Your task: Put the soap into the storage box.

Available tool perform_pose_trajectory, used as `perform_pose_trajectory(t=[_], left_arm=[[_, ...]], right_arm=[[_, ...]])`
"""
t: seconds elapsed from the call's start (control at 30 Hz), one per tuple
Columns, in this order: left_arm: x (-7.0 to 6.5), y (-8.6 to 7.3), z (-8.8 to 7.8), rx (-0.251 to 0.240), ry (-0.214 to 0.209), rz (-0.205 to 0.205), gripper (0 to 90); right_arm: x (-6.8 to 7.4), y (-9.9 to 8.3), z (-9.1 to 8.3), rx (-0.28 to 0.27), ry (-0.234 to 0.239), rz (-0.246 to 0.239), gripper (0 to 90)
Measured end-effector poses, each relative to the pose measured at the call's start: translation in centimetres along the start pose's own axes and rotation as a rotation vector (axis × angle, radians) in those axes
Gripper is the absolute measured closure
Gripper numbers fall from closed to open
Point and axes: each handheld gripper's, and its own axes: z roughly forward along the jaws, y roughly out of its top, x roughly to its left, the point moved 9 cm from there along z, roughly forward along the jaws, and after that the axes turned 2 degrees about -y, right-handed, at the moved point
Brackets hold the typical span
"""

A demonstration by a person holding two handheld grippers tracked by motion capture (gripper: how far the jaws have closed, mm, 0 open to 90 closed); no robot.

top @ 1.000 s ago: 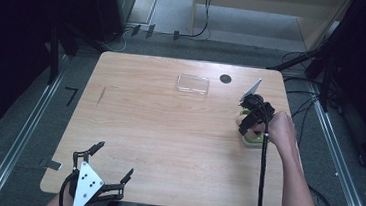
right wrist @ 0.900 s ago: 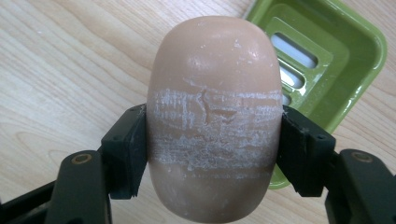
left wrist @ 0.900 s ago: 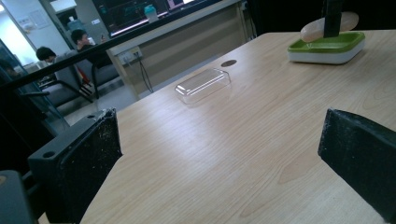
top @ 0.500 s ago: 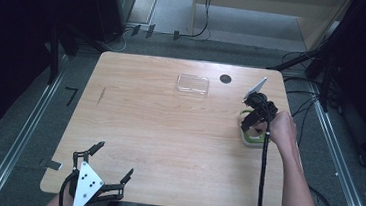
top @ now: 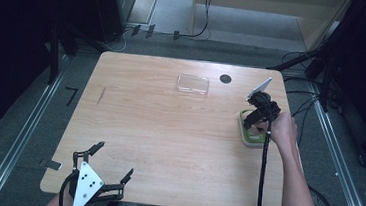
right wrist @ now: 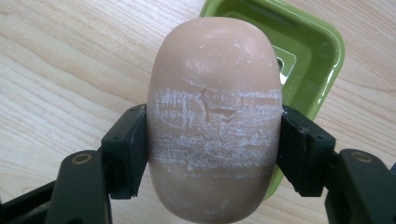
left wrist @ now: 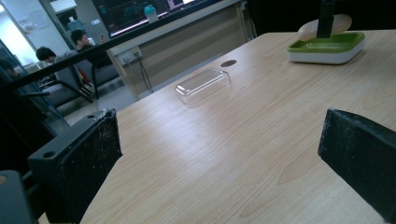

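R gripper (right wrist: 212,154) fingers pinching soap bar (right wrist: 214,116) over green soap dish (top: 250,131). L gripper (top: 98,176) fingers spread, near surface (top: 168,132) edge.

Even overhead light on the table, dark surroundings

The wooden table (top: 168,132) is evenly lit with soft glare at its centre; far left and right edges fall black; close jaws blur slightly.

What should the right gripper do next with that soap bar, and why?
Probably lower it a little further into the green dish, then open. The right gripper has the soap bar clamped over the dish, and the dish's hollow looks empty.
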Motion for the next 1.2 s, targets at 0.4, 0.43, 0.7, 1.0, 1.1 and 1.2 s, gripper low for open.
perform_pose_trajectory(t=[0.4, 0.43, 0.7, 1.0, 1.1, 1.2], left_arm=[[0.0, 0.0, 0.0, 0.001, -0.002, 0.001, 0.0], [0.0, 0.0, 0.0, 0.001, -0.003, 0.000, 0.0], [0.0, 0.0, 0.0, 0.004, -0.003, 0.003, 0.0], [0.0, 0.0, 0.0, 0.004, -0.002, 0.003, 0.0], [0.0, 0.0, 0.0, 0.003, -0.002, 0.001, 0.0], [0.0, 0.0, 0.0, 0.003, -0.001, 0.001, 0.0]], right_arm=[[-0.8, 0.0, 0.9, -0.005, 0.003, 0.060, 34.0], [-0.9, 0.0, 1.0, -0.005, 0.002, 0.059, 34.0], [-1.2, 0.0, 1.4, 0.004, 0.006, 0.081, 34.0], [-1.2, 0.1, 2.1, 0.020, 0.011, 0.087, 34.0], [-1.3, 0.2, 2.3, 0.018, 0.009, 0.090, 34.0], [-1.5, 0.1, 2.4, 0.020, 0.006, 0.098, 34.0]])
